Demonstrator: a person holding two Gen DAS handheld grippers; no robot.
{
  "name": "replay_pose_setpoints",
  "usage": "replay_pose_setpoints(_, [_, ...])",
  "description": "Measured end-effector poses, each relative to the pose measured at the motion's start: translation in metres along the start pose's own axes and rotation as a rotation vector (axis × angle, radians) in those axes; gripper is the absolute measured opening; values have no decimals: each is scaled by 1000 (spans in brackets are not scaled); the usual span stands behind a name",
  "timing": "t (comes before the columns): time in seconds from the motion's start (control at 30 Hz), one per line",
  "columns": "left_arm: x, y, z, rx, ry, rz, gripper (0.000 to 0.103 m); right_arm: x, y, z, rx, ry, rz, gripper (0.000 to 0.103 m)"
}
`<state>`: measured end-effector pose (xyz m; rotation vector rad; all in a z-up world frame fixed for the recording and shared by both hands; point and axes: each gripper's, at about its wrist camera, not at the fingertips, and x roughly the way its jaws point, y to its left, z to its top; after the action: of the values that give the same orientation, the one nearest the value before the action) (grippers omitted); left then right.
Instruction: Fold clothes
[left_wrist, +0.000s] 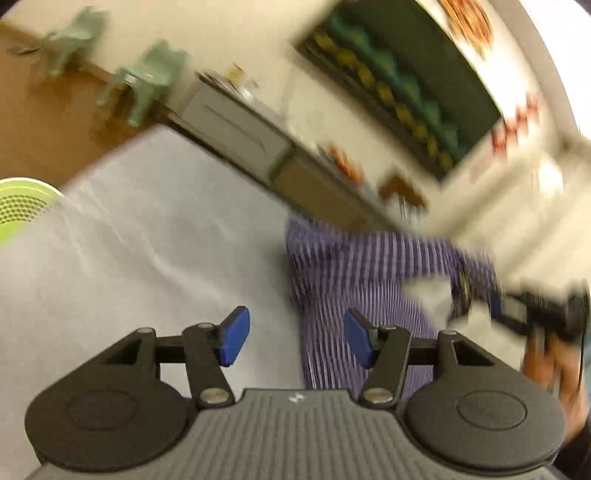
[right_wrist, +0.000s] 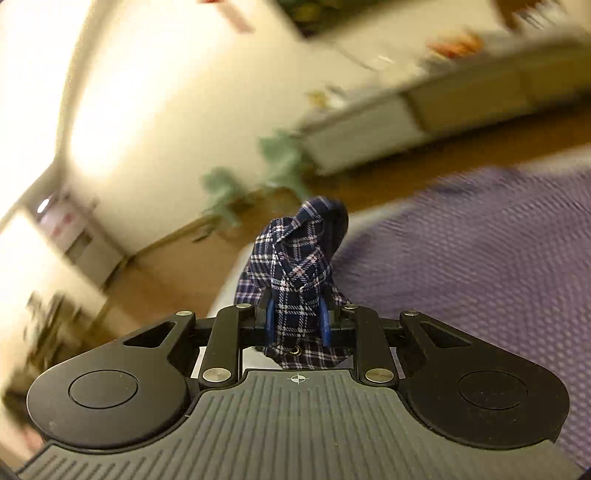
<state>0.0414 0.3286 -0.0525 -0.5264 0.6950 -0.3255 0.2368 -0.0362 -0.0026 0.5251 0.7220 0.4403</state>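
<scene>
A navy plaid shirt is bunched upright between the blue pads of my right gripper, which is shut on it. The rest of the shirt trails off to the right over the table, blurred. In the left wrist view the same garment hangs blurred ahead and to the right. My left gripper is open above the white-covered table, with nothing between its pads; its right pad stands in front of the cloth. The right gripper's black body shows blurred at that view's right edge, above a hand.
A lime-green perforated basket sits at the table's left edge. Beyond the table are a brown floor, two pale green small chairs, a low grey and tan cabinet along the wall, and a dark green board.
</scene>
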Motion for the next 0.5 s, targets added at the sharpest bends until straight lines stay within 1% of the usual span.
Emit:
replay_pose_setpoints(0.07, [15,-22,-38,42,58,43,56,-1,-23,1,16,23,-40,23])
replay_pose_setpoints(0.13, [27,-37,-75,55,103,89,56,2,-36,4,13,40,-57,23])
replay_pose_setpoints(0.23, [26,-53,-111,55,98,163,55,10,-29,13,-46,59,-68,23])
replay_pose_setpoints(0.27, [25,-58,-122,55,94,187,55,7,-22,20,-71,51,-57,23])
replay_pose_setpoints(0.33, [16,-69,-138,59,80,225,55,-15,-8,39,-95,-18,11,23])
replay_pose_setpoints(0.37, [11,-74,-145,60,73,233,55,-36,-4,51,-100,-76,49,23])
replay_pose_setpoints(0.4, [7,-78,-153,60,67,235,55,-57,-2,60,-102,-133,67,23])
replay_pose_setpoints(0.43, [3,-83,-161,60,66,238,55,-74,-8,68,-99,-179,63,23])
replay_pose_setpoints(0.5, [-3,-94,-175,80,59,256,55,-97,-29,78,-102,-223,-23,23])
